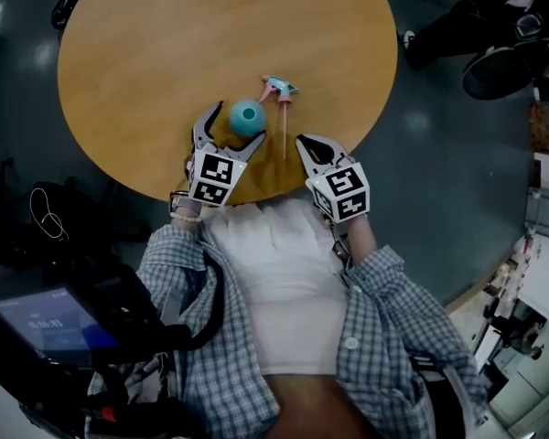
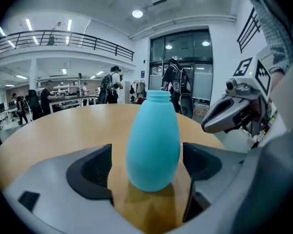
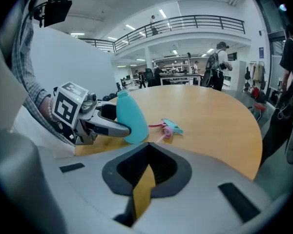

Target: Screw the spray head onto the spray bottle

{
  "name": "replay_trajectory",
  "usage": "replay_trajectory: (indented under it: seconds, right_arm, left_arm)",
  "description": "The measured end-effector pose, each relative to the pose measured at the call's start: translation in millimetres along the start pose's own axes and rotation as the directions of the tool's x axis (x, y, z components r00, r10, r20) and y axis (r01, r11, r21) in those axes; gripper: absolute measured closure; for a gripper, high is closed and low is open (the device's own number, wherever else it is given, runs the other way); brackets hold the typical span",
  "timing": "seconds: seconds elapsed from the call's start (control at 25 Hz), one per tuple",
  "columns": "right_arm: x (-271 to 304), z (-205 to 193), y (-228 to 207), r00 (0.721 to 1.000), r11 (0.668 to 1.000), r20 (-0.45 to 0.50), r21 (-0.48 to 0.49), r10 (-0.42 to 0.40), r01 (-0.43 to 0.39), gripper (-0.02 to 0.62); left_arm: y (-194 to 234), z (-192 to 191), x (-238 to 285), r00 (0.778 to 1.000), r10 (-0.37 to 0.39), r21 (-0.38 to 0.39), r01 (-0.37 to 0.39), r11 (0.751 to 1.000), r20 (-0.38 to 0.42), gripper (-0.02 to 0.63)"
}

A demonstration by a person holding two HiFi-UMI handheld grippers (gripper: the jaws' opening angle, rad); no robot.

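A teal spray bottle [image 1: 247, 117] stands upright without a head near the front edge of the round wooden table [image 1: 165, 53]. My left gripper [image 1: 236, 128] is open, one jaw on each side of the bottle [image 2: 153, 140], and a thin gap shows at both pads [image 2: 90, 172]. The pink and teal spray head [image 1: 279, 90] lies on its side just beyond the bottle, with its thin tube pointing back toward me. My right gripper [image 1: 304, 143] is shut and empty to the right of the tube. From the right gripper [image 3: 147, 160] view, the bottle [image 3: 131, 116] and spray head [image 3: 168, 127] lie ahead to the left.
The table's near edge [image 1: 256, 195] runs just behind both grippers, against my body. Dark floor surrounds the table. A black stand with a screen [image 1: 55, 323] is at lower left, and bags and a seated person's legs [image 1: 476, 26] are at upper right. People stand far off in the hall.
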State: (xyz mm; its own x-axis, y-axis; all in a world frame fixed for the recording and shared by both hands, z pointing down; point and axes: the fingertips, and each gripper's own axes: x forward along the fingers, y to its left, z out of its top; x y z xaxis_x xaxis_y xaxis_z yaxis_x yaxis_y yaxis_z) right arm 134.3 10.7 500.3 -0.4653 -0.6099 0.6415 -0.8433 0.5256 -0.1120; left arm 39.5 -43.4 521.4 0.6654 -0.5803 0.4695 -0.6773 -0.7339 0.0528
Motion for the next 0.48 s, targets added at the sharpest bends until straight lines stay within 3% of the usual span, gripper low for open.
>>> replay_trajectory:
  seconds: [0.28,0.36,0.48]
  right_arm:
    - [8,-7,-11,0.999,0.999,-0.03,0.03,-0.011,0.012,0.601]
    - [9,-9,-13,0.999,0.999,-0.03,0.036,-0.016,0.017,0.601]
    - [12,-23,-15,0.999,0.999,-0.028,0.032,-0.017,0.018,0.601]
  left_arm:
    - [-2,7,26,0.999,-0.053,-0.005,0.053,0.999,0.006,0.164]
    - [-1,6,28,0.998,-0.056,0.011,0.056,0.998,0.002,0.199]
    - [-10,-7,27,0.998,-0.057,0.005,0.057,0.998,0.004,0.201]
